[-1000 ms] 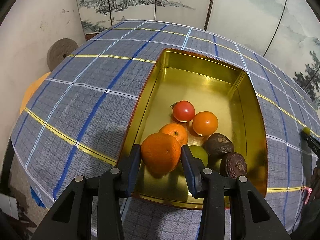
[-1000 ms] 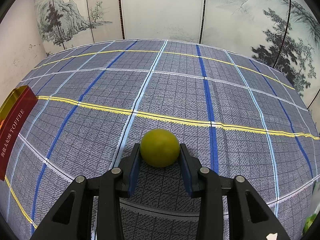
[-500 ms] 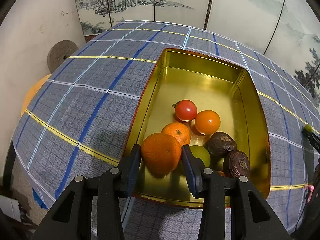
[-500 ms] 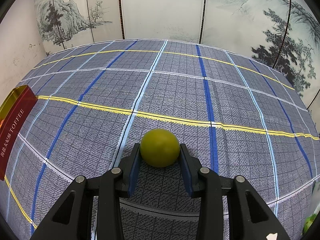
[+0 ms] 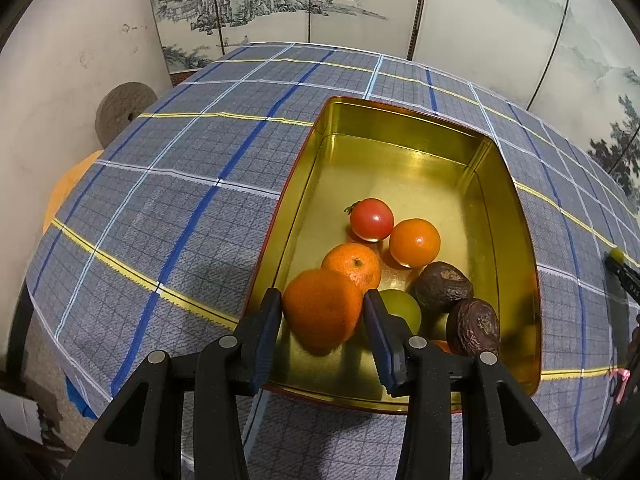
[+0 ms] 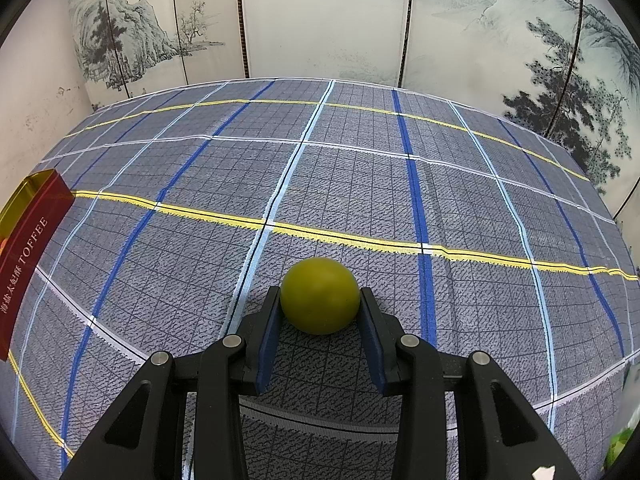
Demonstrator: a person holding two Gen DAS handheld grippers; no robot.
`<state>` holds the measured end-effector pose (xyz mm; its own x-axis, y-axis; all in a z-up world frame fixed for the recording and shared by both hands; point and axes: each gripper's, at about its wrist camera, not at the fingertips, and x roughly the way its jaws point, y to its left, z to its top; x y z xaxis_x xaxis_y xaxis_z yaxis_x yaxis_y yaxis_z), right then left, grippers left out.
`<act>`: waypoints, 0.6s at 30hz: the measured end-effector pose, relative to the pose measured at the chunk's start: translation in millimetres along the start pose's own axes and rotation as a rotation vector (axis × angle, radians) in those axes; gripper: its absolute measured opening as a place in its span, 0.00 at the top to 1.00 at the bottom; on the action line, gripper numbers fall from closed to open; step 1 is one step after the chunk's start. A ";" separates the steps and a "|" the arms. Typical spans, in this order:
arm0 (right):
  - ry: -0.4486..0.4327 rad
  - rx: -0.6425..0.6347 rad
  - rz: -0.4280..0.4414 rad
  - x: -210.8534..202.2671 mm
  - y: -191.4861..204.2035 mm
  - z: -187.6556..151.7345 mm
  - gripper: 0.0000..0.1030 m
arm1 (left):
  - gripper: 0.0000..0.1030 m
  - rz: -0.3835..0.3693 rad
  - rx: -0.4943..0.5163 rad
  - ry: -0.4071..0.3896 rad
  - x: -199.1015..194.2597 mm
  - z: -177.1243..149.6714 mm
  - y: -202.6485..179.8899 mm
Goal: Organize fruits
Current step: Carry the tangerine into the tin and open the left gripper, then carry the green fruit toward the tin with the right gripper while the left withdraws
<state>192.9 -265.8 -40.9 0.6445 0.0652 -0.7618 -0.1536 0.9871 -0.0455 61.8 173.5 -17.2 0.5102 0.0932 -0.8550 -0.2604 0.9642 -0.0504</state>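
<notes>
Nothing moved — left gripper (image 5: pixel 323 308) pinching orange (image 5: pixel 322 306), right gripper (image 6: pixel 319 302) green fruit (image 6: pixel 319 295).

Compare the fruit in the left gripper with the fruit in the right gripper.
The orange in the left gripper is orange with a dimpled skin; the green fruit in the right gripper is yellow-green and smooth. The orange is over the gold tin, beside other fruit; the green fruit is over bare checked tablecloth, alone. Both are round and sit between blue pads.
</notes>
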 end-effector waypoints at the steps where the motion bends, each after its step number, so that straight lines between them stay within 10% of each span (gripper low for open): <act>1: 0.000 0.000 0.000 0.1 0.0 0.1 0.66 | 0.56 0.000 0.001 -0.001 -0.4 0.1 -0.2; 18: -0.001 -0.002 -0.003 0.2 -0.7 0.0 0.67 | 0.43 0.004 0.023 -0.037 -9.6 -5.9 -5.7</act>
<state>193.1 -266.5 -41.0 0.6457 0.0620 -0.7611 -0.1530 0.9870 -0.0493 53.6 165.6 -11.8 0.5396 0.1056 -0.8353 -0.2436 0.9693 -0.0348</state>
